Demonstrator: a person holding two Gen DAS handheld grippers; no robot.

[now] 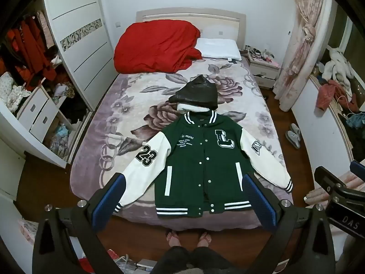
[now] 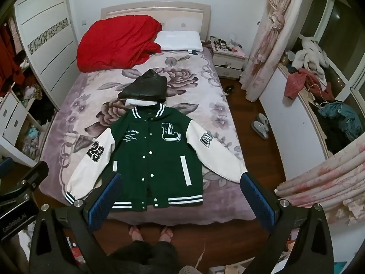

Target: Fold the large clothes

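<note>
Your left gripper (image 1: 182, 202) and right gripper (image 2: 181, 199) both hover with jaws spread wide, holding nothing, above the green varsity jacket (image 1: 203, 164) (number 23 on its sleeve), which lies flat, buttoned, sleeves spread, on the floral bed (image 1: 109, 118).

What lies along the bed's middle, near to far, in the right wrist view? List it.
Jacket's striped hem → big "L" patch → striped collar → black hood → white pillow → headboard.
</note>
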